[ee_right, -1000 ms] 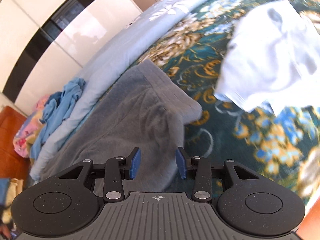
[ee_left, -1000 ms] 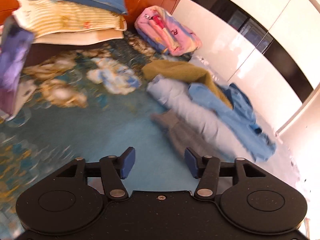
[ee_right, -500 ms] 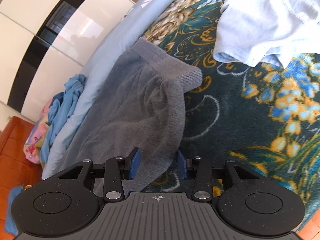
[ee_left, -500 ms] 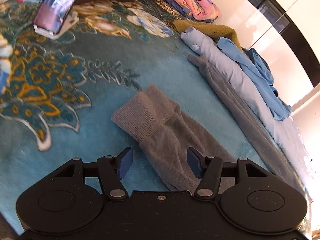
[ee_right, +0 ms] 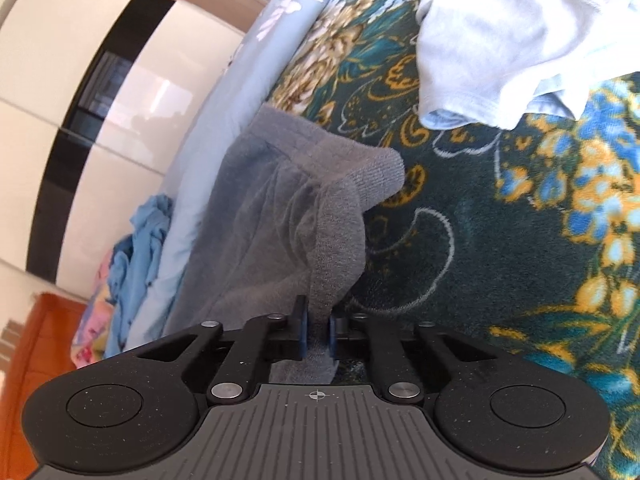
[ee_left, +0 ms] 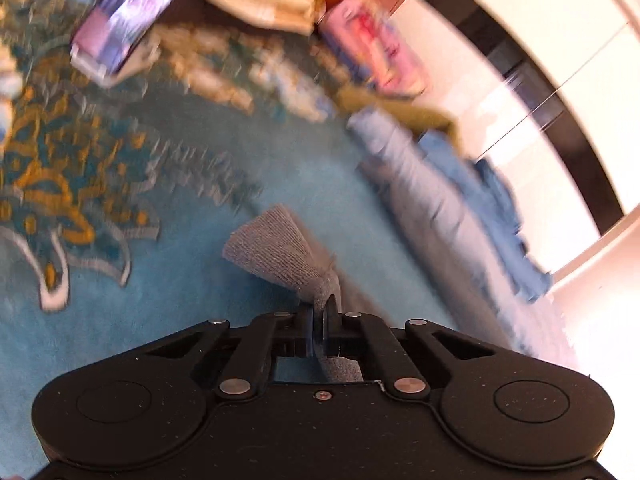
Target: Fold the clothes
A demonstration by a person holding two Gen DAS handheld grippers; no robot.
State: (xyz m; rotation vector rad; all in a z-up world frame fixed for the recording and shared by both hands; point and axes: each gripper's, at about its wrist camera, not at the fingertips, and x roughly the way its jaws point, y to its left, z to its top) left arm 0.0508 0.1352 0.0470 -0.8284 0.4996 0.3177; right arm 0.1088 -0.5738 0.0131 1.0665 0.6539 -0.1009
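Within the last 0.5 s both jaws went from apart to clenched: left hand-held gripper (ee_left: 320, 322) pinched the gray pants (ee_right: 288, 216) at a ribbed cuff (ee_left: 276, 250), right hand-held gripper (ee_right: 316, 336) at the waistband. Pants lay on the bed (ee_right: 500, 240) beside a white shirt (ee_right: 500, 36); likely ready for fold 1.

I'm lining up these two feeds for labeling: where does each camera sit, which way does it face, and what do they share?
Left wrist: sits on the left gripper, looking forward along its shut fingers at a pinched grey ribbed cuff above the teal floral bedspread; only the black gripper body shows.
Right wrist: sits on the right gripper, looking along shut fingers at the grey garment they clamp, with a white shirt beyond; only the gripper body shows.
Shared: grey fabric, the bedspread, a blue garment and the glossy wardrobe.
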